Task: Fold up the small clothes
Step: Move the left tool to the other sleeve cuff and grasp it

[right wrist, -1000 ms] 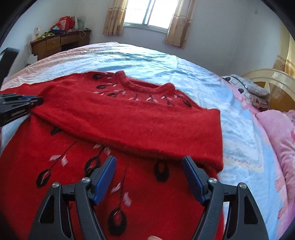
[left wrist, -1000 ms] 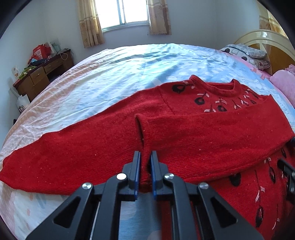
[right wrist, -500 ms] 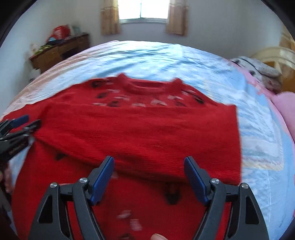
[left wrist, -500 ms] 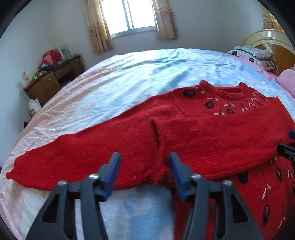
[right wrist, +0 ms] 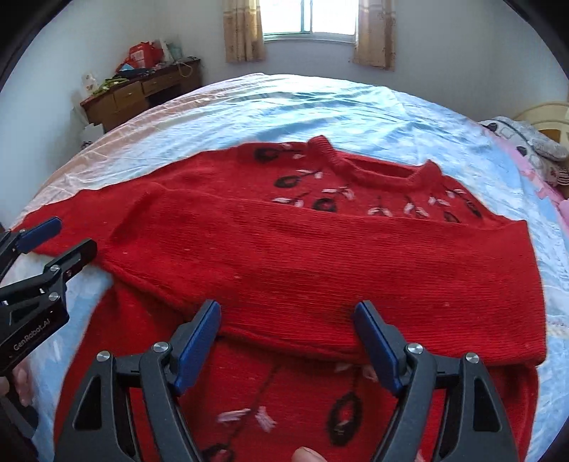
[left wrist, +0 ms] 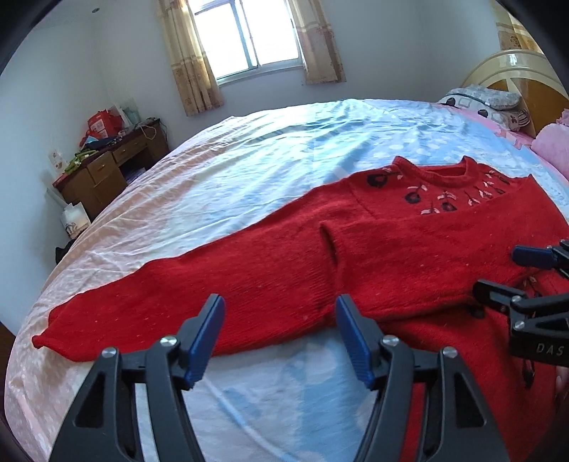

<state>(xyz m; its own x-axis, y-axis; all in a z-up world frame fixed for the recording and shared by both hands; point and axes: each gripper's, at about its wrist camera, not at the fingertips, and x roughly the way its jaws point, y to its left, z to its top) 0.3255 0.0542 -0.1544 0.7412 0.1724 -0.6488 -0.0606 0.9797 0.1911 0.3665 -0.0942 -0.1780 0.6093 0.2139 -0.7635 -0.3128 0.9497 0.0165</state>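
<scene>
A red knit sweater (right wrist: 320,256) with black and pink flower stitching lies flat on the bed. Its right sleeve is folded across the chest; the cuff (left wrist: 330,245) ends near the left armpit. The left sleeve (left wrist: 170,298) stretches out flat to the left. My left gripper (left wrist: 281,337) is open and empty, above the bed just in front of the left sleeve; it also shows in the right wrist view (right wrist: 57,238). My right gripper (right wrist: 288,341) is open and empty over the lower edge of the folded sleeve; it also shows in the left wrist view (left wrist: 515,270).
The bed (left wrist: 249,170) has a pale blue and pink sheet. A wooden desk (left wrist: 106,170) with clutter stands by the left wall. Pillows (left wrist: 480,103) and a headboard (left wrist: 512,67) are at the right. A window (right wrist: 309,17) is behind.
My left gripper let go of the folded sleeve's cuff, opened and drew back. My right gripper stayed open and shifted left over the sweater.
</scene>
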